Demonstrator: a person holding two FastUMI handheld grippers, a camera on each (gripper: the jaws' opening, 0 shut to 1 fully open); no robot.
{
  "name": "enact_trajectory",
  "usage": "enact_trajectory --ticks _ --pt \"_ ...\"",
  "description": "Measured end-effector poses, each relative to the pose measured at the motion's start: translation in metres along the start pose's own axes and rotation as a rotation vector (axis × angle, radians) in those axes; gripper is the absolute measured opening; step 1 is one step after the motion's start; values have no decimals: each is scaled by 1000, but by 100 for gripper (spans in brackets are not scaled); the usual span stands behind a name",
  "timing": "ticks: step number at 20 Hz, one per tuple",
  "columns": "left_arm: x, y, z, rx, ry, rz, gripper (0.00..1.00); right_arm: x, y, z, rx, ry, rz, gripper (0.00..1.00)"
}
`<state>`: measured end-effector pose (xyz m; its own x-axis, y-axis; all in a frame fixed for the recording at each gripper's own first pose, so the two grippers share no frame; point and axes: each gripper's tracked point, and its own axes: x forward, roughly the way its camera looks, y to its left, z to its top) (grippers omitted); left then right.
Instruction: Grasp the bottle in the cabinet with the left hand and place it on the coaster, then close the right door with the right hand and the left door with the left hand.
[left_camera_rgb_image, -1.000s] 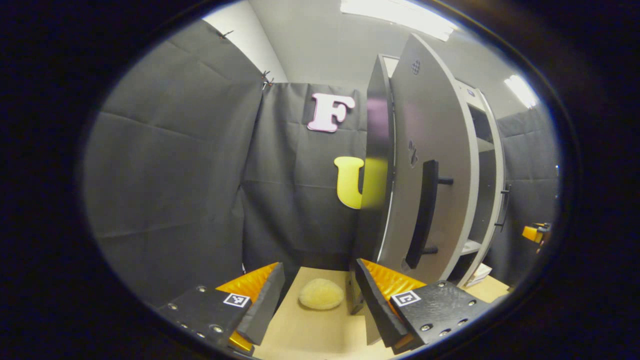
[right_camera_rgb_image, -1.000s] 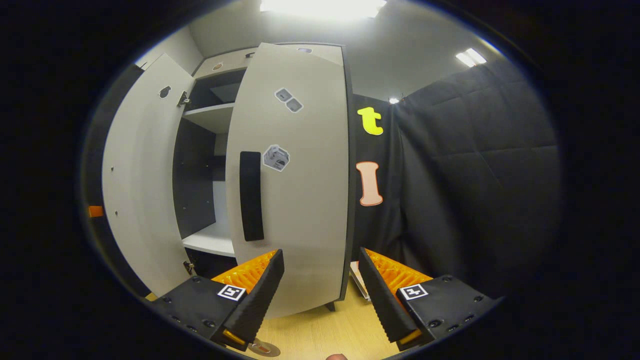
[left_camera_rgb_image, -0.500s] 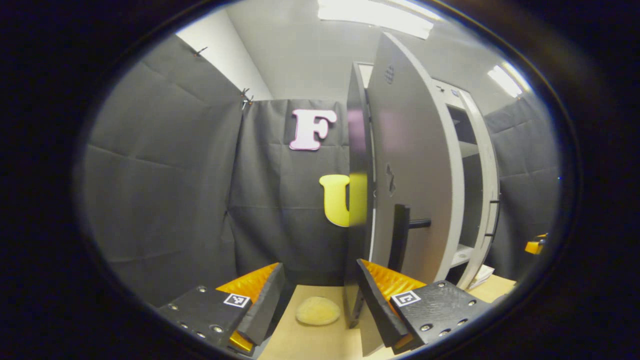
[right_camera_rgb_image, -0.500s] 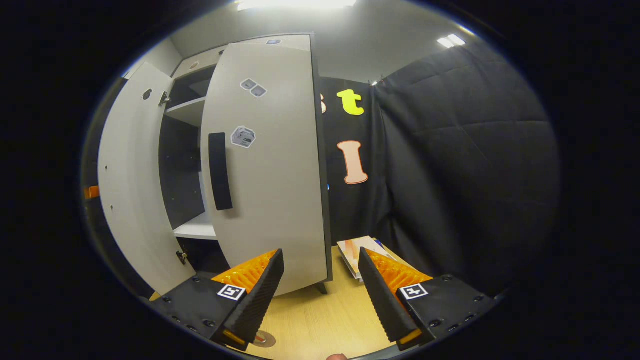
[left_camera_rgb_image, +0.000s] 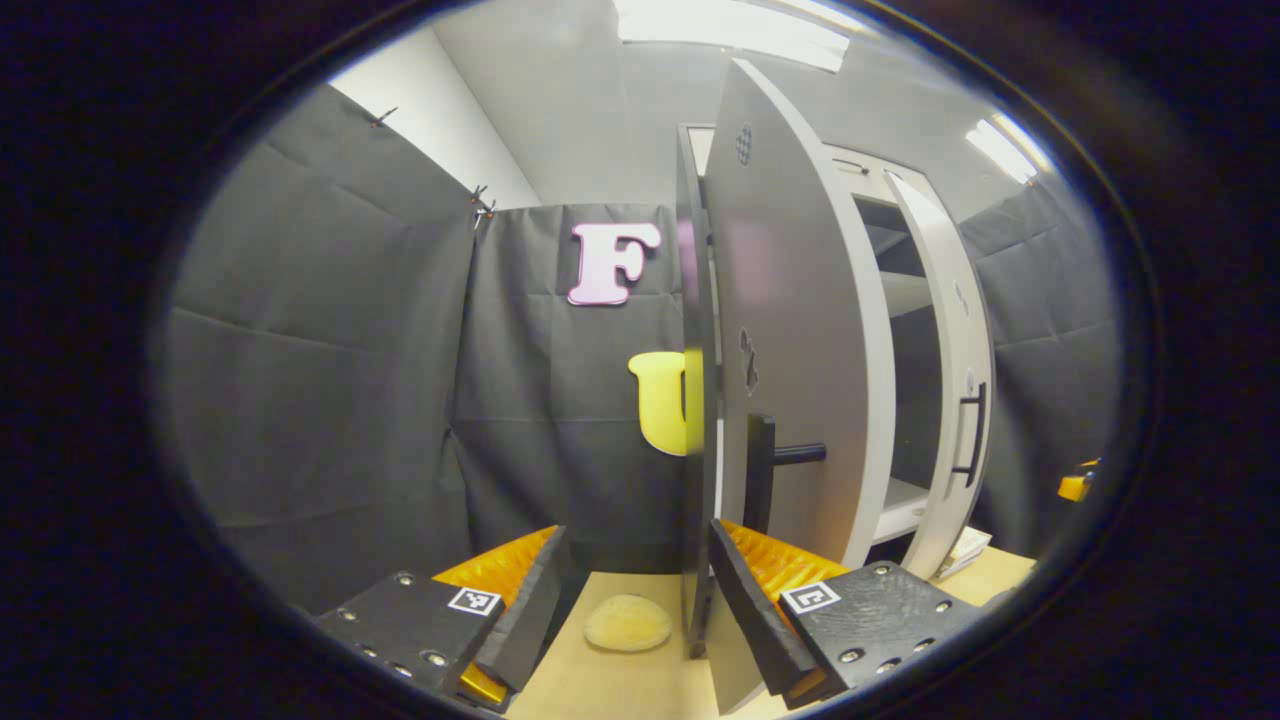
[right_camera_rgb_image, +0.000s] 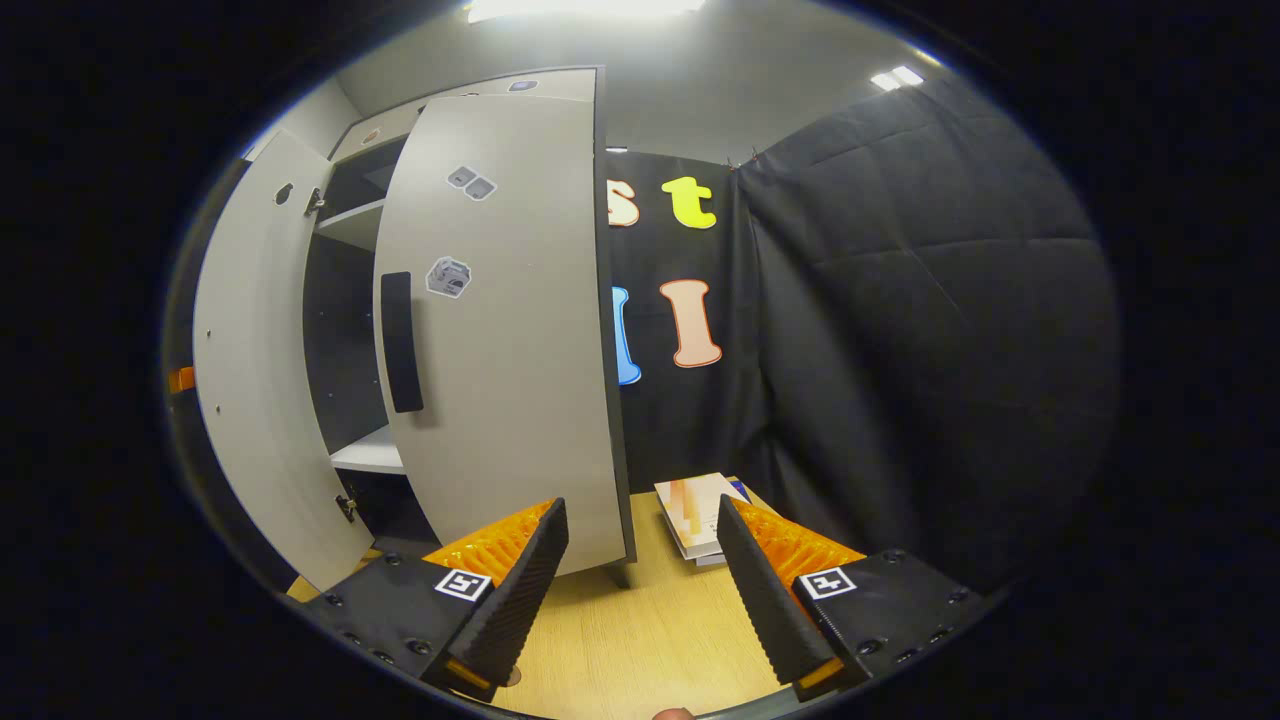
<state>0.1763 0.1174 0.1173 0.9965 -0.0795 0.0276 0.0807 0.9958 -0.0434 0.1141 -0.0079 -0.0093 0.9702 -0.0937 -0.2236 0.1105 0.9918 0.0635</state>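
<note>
Recording booth – black cloth walls around a grey cabinet

cabinet doors: pale grey | handle: black | table: light wood | coaster: yellow

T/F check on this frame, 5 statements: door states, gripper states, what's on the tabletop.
1. Both light grey cabinet doors stand open. True: the left door and the right door both swing clear of the cabinet.
2. The left gripper is shut on the left door's black bar handle. False: its jaws are apart and hold nothing.
3. The right gripper is open. True.
4. A round pale yellow pad lies on the light wooden tabletop, left of the left door's edge. True.
5. The flat stack of booklets sits on a cabinet shelf. False: it lies on the tabletop, right of the right door.
</note>
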Motion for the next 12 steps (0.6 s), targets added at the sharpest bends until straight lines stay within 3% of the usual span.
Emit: enact_trajectory --ticks 12 --pt "4 -86 -2 -35 -19 -68 84 1 -35 2 -24 6 19 96"
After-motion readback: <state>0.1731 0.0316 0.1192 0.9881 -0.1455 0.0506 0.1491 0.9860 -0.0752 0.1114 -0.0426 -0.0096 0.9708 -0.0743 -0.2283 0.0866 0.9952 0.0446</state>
